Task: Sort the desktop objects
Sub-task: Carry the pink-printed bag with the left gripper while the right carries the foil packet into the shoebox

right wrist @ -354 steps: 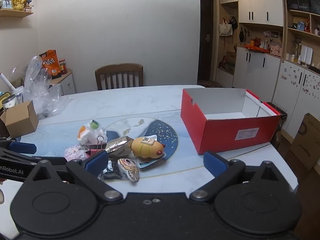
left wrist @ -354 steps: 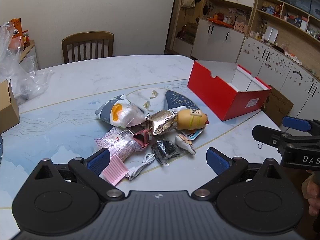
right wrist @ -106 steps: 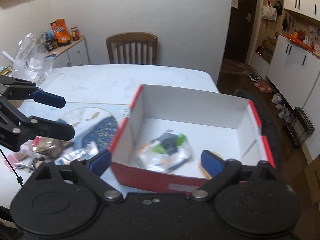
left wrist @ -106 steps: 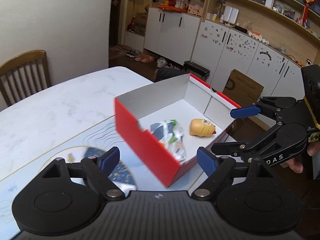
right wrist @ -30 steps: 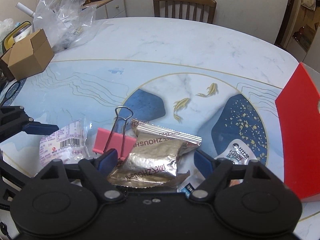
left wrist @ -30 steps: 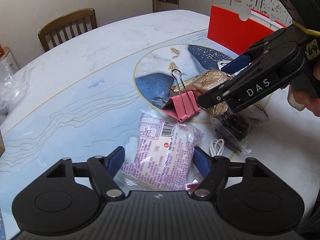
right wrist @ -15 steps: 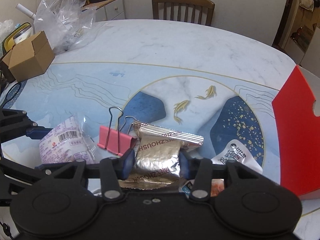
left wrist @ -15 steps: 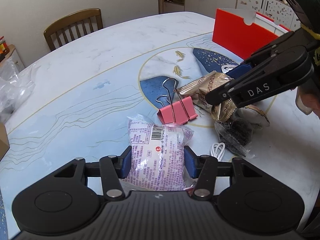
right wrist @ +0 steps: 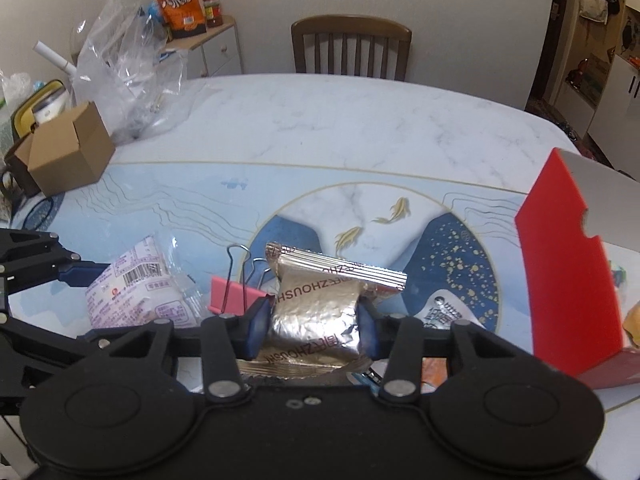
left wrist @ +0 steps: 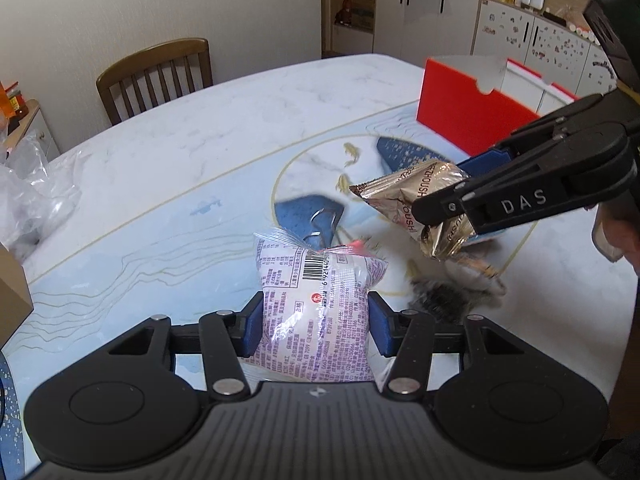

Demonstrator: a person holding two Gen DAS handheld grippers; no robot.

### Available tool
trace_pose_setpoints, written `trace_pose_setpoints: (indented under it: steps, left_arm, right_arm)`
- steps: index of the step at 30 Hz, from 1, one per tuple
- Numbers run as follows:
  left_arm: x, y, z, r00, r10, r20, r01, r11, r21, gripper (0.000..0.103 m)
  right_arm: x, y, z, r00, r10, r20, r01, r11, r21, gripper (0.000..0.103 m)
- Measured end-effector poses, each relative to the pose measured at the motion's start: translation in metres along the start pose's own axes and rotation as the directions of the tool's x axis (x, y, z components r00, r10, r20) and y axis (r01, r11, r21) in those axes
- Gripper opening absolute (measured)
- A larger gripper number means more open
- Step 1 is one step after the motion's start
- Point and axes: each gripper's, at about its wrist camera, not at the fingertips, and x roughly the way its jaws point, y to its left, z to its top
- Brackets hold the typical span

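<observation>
I've got 2 packets in hand at once: the pink-and-purple snack packet sits squarely between the left gripper pads, pinched on both sides, its barcoded top sticking out past the fingertips; the gold foil packet is pinched the same way in the right gripper, pads pressing its crumpled sides, sealed top edge poking forward. Both sets of jaws have just been closing onto these packets. Landmark is the red box: both packets hang left of it and clear of it, the foil one nearer, the pink one farther, and neither is over its opening. Inside the box I can only make out a sliver of something yellowish at the right-wrist frame edge, so I judge some items are in already. On the table, left of the box, there's the pink binder clip, a white sachet close to the box wall, a dark crinkly packet, blurred, and some wrappers I can't identify. Sorting is partway, I'd say: 2 in the air, several on the table.
</observation>
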Motion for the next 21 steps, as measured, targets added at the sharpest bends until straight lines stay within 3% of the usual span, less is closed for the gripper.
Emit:
trace_pose_setpoints:
  steps: [7, 21]
  left_arm:
    - [-0.019, -0.013, 0.011, 1.000, 0.002, 0.025, -0.002, 1.000, -0.006, 0.051]
    - [-0.044, -0.046, 0.046, 0.997, 0.031, 0.074, -0.025, 0.996, -0.082, 0.051]
  right_arm:
    - [-0.037, -0.013, -0.004, 0.998, 0.028, 0.055, -0.028, 1.000, 0.004, 0.045]
    - [-0.096, -0.082, -0.006, 0.993, 0.044, 0.114, -0.044, 0.999, -0.002, 0.045]
